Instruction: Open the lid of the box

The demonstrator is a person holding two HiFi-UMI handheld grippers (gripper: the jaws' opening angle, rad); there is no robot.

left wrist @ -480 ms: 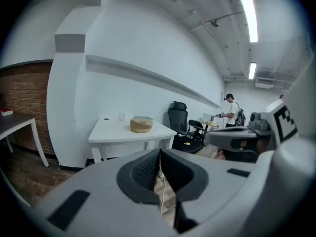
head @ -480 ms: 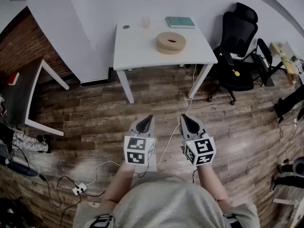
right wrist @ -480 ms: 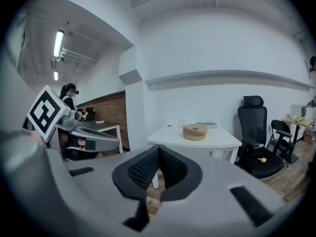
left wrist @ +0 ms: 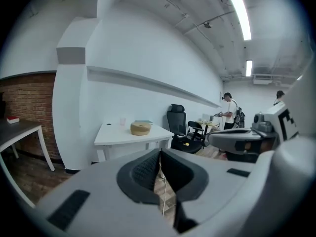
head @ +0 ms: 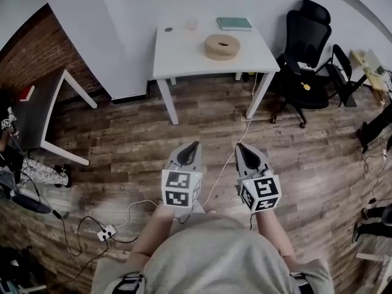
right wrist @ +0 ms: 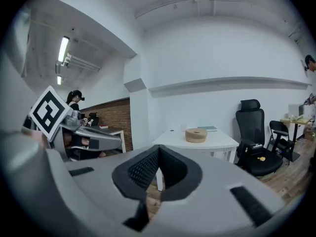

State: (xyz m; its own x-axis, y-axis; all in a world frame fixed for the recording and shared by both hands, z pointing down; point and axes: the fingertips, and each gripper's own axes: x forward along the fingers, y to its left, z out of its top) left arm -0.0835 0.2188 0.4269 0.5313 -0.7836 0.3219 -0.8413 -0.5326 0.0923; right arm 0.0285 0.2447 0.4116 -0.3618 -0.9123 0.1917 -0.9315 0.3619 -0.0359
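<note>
Wood plank floor [head: 122, 139] spread beneath you, with the white desk [head: 184, 57] at your 12 o'clock and a black office chair [head: 309, 48] at 2 o'clock. Your left claw [head: 195, 144] and right claw [head: 238, 146] hung side by side without touching. Both were pinched fully closed on nothing, well short of the desk. The round tan box [head: 222, 46], lid on, sat toward the desk's 1 o'clock.

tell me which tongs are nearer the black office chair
Right. The black office chair stands ahead and off to the right of the right tongs; the left tongs are level with them but on the side away from the chair, so farther.
</note>
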